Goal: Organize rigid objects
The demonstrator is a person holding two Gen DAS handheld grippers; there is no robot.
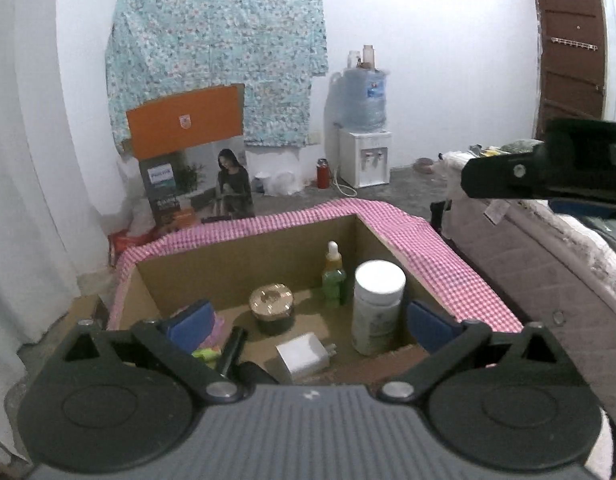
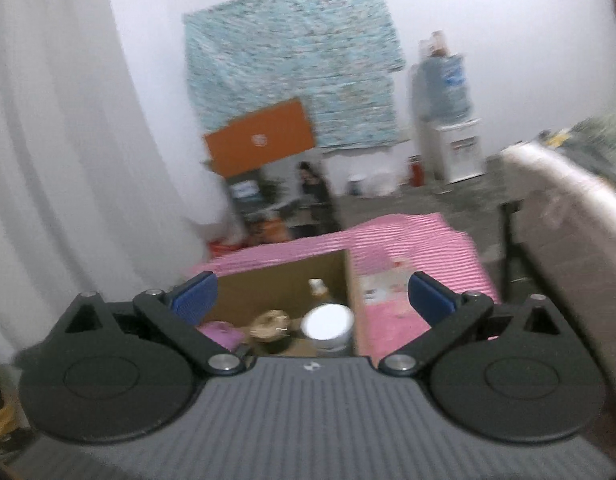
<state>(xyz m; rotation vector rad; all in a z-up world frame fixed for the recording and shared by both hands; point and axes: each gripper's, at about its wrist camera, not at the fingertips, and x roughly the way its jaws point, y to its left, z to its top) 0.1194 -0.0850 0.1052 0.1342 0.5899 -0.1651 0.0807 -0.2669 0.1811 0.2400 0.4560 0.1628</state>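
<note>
Between my left fingers [image 1: 191,318] sits the box [image 1: 243,256]. Inside, the jar [image 1: 272,306] stands left of the bottle [image 1: 378,308], the dropper [image 1: 334,276] behind.

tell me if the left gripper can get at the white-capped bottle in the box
Probably yes: the left gripper is open and empty, the cardboard box is open-topped, and the white-capped bottle stands upright with nothing above it.

White wall [image 1: 428,20], floral cloth [image 1: 215,52]

Left claw [image 1: 310,322], right claw [image 2: 312,296]: agape, empty.
</note>
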